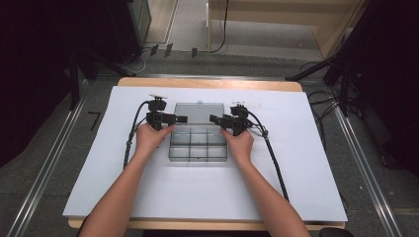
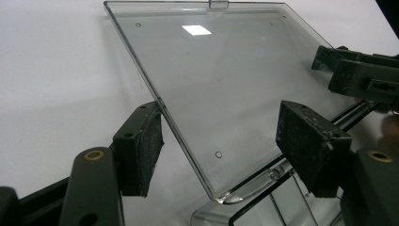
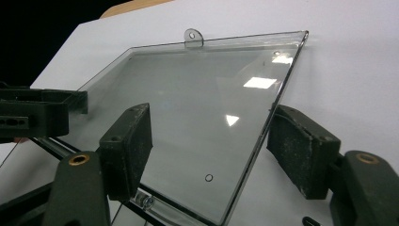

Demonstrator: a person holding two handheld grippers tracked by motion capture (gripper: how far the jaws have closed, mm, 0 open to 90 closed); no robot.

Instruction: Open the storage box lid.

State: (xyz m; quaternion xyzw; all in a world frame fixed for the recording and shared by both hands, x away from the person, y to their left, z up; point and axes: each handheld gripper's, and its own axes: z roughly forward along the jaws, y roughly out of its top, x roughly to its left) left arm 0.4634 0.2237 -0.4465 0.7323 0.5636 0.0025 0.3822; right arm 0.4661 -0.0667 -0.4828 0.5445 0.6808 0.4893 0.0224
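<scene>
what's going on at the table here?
A person with a gripper in each hand is working on a clear compartment box on white paper. Its lid is swung open and lies back flat. The left gripper sits at the lid's left edge and the right gripper at its right edge. In both gripper views the jaws straddle a lid edge with gaps showing, so both are open and neither clamps it.

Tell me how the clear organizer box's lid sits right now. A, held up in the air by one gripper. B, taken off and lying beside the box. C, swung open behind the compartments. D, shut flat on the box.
C: the clear lid lies swung back behind the box's compartments, with its hinge edge joined to the box.
</scene>
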